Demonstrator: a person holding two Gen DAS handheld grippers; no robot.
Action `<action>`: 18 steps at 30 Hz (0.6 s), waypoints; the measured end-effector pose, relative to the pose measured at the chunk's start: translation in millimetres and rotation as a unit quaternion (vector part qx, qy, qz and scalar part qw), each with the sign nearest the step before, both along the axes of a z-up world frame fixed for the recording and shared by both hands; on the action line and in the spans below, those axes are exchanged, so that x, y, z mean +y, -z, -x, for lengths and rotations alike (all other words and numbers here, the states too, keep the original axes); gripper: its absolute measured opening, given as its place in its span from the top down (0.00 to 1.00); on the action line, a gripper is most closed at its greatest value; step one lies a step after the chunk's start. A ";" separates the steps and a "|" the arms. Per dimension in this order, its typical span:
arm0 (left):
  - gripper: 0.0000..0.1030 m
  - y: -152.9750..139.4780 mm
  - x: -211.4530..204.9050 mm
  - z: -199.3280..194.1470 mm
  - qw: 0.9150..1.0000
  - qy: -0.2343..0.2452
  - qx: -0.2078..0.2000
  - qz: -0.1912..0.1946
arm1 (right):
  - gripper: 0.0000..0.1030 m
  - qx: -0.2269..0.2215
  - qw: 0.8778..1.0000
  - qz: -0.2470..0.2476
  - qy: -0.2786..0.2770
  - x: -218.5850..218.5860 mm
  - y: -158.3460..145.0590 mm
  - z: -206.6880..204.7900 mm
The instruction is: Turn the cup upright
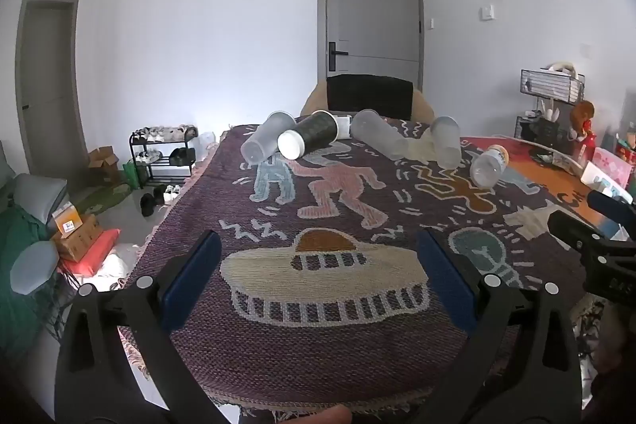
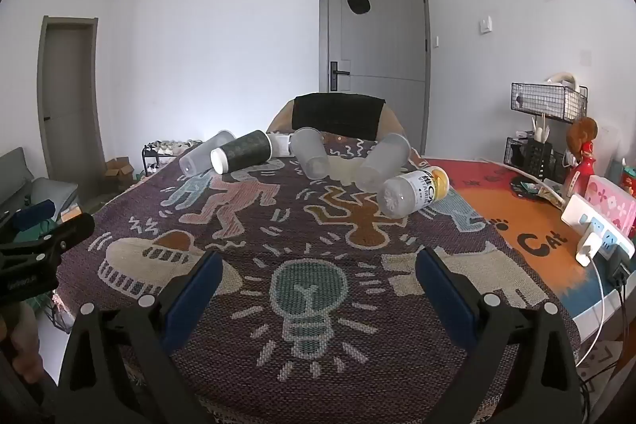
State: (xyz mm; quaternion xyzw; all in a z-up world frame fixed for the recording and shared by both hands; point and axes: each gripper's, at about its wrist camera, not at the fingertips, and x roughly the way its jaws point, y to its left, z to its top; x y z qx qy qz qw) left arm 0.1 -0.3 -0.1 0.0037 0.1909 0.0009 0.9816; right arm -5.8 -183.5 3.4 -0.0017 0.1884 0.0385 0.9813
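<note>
Several cups lie on their sides at the far end of a table covered by a patterned purple cloth. From the left: a frosted cup, a dark paper cup with a white base, two more frosted cups, and a clear bottle. They also show in the right wrist view: the dark cup, frosted cups, and the bottle. My left gripper and my right gripper are open and empty, well short of the cups.
An orange mat with a power strip, cables and boxes lies at the right. A wire rack stands at the back right. A chair back stands behind the table. A shoe rack and boxes are on the floor at the left.
</note>
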 end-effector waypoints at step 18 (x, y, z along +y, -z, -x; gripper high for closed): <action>0.05 -2.4 -1.6 3.2 1.000 0.007 -0.002 0.003 | 0.07 -0.007 1.000 0.002 0.003 -0.9 -2.0 1.7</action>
